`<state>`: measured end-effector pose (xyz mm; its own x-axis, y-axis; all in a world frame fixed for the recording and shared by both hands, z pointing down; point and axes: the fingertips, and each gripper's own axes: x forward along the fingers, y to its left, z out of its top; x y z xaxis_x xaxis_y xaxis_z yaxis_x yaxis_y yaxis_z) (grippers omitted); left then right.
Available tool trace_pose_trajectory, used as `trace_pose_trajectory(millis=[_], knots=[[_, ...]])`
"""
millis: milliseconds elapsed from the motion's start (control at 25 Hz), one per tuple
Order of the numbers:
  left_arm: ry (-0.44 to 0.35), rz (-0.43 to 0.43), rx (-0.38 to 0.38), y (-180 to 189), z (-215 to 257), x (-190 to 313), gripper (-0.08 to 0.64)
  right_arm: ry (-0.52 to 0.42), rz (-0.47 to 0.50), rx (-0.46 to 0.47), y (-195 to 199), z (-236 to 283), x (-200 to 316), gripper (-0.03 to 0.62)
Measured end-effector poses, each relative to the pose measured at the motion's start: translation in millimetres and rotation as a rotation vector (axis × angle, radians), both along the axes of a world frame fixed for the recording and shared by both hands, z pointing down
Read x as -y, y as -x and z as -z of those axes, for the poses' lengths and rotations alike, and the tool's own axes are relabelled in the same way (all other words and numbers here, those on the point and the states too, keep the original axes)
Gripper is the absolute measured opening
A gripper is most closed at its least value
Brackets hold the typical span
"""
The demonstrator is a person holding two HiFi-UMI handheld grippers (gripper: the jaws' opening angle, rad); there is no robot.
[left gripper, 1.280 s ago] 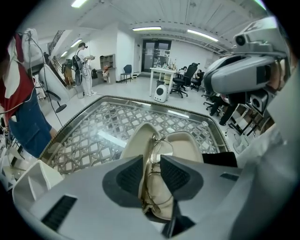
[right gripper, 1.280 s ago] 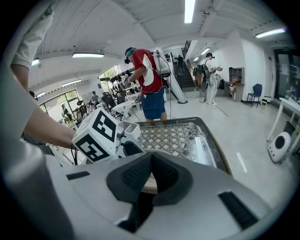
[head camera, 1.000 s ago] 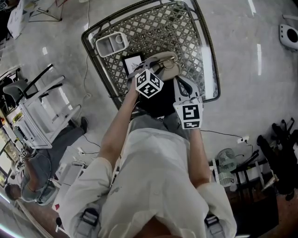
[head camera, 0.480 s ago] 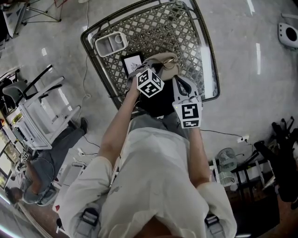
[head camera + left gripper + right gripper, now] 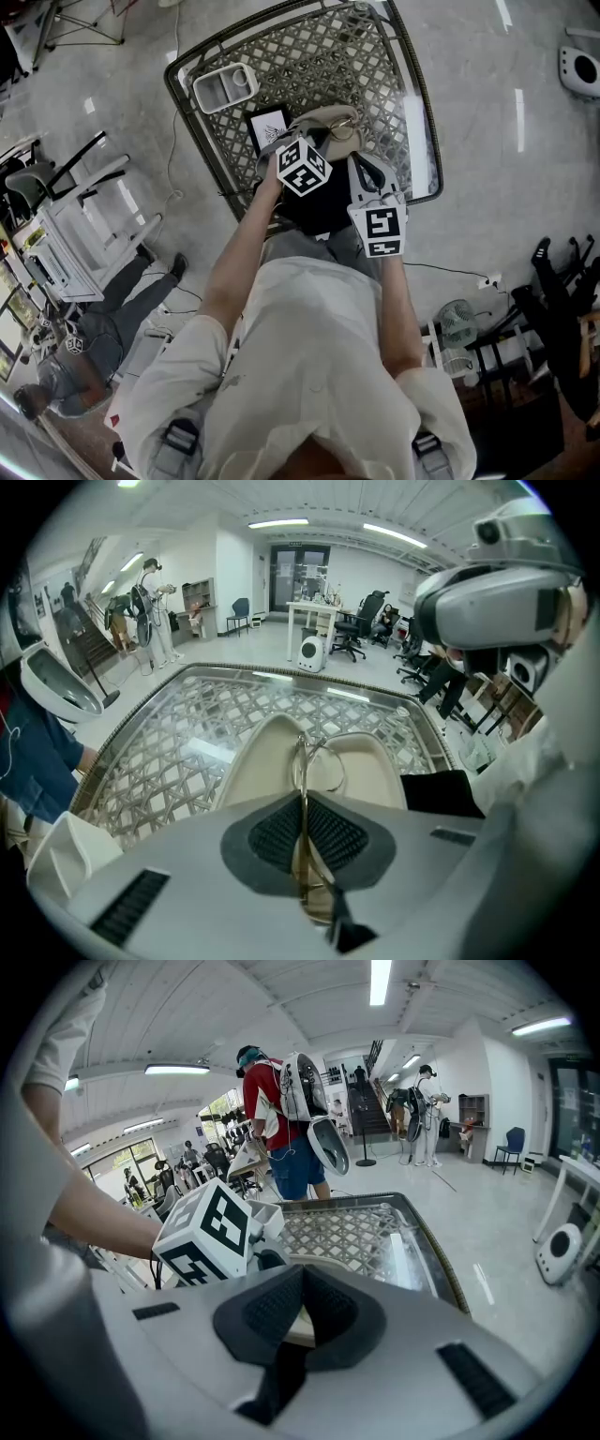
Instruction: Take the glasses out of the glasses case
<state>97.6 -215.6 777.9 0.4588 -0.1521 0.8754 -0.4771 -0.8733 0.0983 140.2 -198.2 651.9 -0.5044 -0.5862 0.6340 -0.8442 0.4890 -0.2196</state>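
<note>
A cream glasses case [image 5: 319, 120] lies open on the glass table [image 5: 319, 56]. Gold wire-framed glasses [image 5: 302, 761] stand up out of the case [image 5: 258, 761]. My left gripper [image 5: 302, 832] is shut on the thin frame, which runs straight between its pads. In the head view the left gripper [image 5: 314, 141] sits over the case's near-left side and the glasses [image 5: 343, 126] show at its right end. My right gripper [image 5: 302, 1321] is shut on the cream edge of the case [image 5: 298, 1327]. It comes in from the near right in the head view [image 5: 361, 165].
A white compartment tray [image 5: 225, 87] sits at the table's far left and a black-framed card [image 5: 265, 128] lies beside the case. A black cloth [image 5: 319, 208] covers the near edge. Another person with a gripper stands past the table [image 5: 281, 1129]. Chairs and racks surround the table.
The left gripper has edged slightly toward the case. The right gripper has stayed put. A person on the floor at the lower left has walked on.
</note>
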Motion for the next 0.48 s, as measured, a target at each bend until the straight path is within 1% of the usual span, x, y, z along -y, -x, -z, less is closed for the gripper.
trace_pose_trajectory(millis=[280, 480], knots=[[-0.02, -0.008, -0.016, -3, 7, -1, 0.028, -0.008, -0.006, -0.004, -1, 2, -3, 0.008], [-0.05, -0.007, -0.035, -7, 18, 1, 0.028, -0.018, -0.015, -0.009, -3, 6, -7, 0.008]])
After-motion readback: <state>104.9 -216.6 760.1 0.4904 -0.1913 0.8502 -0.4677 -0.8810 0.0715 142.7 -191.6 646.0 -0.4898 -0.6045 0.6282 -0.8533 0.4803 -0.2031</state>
